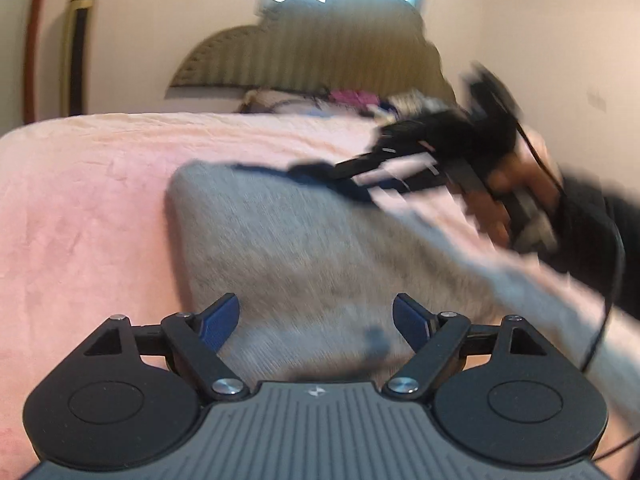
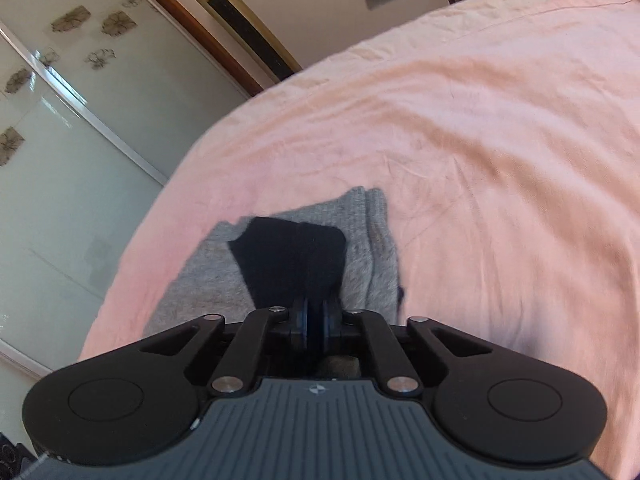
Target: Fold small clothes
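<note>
Grey garment (image 1: 304, 248) flat on pink bed (image 1: 88, 200) near its left edge; right gripper (image 2: 315, 322) jaws clamped on its dark trim (image 2: 288, 256); left gripper (image 1: 316, 318) jaws apart above cloth; judgement: carry trim across, align edges, then release.

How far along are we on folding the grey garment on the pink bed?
Partly done: in the right wrist view the grey garment already lies doubled, with stacked edges on the pink bedsheet. In hand: the right tool is shut on its dark trim, seemingly carrying it across. The left tool is open above the cloth, holding nothing. Left: lay that end down and flatten.
</note>
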`<state>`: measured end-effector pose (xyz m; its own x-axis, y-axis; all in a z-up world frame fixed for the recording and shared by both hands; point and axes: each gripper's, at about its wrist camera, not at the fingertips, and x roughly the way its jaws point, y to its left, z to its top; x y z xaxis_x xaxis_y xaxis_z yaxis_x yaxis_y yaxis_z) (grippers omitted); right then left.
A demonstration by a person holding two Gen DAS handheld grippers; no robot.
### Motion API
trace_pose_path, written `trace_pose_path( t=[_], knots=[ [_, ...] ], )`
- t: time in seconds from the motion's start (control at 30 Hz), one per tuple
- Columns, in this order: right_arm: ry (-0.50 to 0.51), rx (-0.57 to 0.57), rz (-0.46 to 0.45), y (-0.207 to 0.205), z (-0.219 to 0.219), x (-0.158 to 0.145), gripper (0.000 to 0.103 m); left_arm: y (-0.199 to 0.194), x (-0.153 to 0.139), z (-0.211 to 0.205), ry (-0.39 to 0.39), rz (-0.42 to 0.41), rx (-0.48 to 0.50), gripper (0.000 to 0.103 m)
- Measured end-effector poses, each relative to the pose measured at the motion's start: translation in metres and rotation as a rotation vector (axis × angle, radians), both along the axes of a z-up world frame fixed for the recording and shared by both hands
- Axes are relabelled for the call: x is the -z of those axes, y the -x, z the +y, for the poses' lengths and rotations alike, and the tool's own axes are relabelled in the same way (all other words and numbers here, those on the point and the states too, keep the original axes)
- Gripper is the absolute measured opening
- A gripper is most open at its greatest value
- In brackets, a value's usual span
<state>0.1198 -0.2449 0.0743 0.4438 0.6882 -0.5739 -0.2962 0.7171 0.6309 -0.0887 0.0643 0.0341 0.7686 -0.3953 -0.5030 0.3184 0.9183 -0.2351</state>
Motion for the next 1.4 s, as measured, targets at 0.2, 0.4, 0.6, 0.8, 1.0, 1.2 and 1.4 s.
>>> trace_pose_path(
  t=[0.2, 0.4, 0.6, 0.8, 1.0, 1.2, 1.4],
  knots=[
    [-0.026, 0.076, -0.063, 0.007, -0.029, -0.017, 0.100, -0.083, 0.001, 0.054, 0.322, 0.169, -0.162, 0.093],
    [-0.051, 0.013, 0.063, -0.017, 0.001, 0.019, 0.088, -0.174, 0.029, 0.059, 0.470, 0.366, -0.183, 0.092],
    [-0.046, -0.064, 0.009, -0.021, 0.019, 0.011, 0.026, -0.190, 0.011, 0.036, 0.299, 0.298, -0.161, 0.022],
    [-0.068, 0.000, -0.040, -0.049, 0.012, -0.001, 0.024, -0.217, 0.004, 0.021, 0.146, 0.232, -0.191, 0.026],
    [-0.055, 0.032, 0.037, -0.033, 0.006, 0.016, 0.077, -0.175, 0.016, 0.051, 0.330, 0.291, -0.216, 0.083],
    [-0.066, -0.101, 0.046, 0.037, -0.005, 0.021, 0.065, -0.112, 0.030, 0.037, 0.367, 0.309, -0.082, 0.083],
    [-0.058, -0.183, 0.050, 0.070, -0.004, 0.022, 0.022, -0.090, 0.023, 0.031, 0.329, 0.365, -0.090, 0.017]
  ],
)
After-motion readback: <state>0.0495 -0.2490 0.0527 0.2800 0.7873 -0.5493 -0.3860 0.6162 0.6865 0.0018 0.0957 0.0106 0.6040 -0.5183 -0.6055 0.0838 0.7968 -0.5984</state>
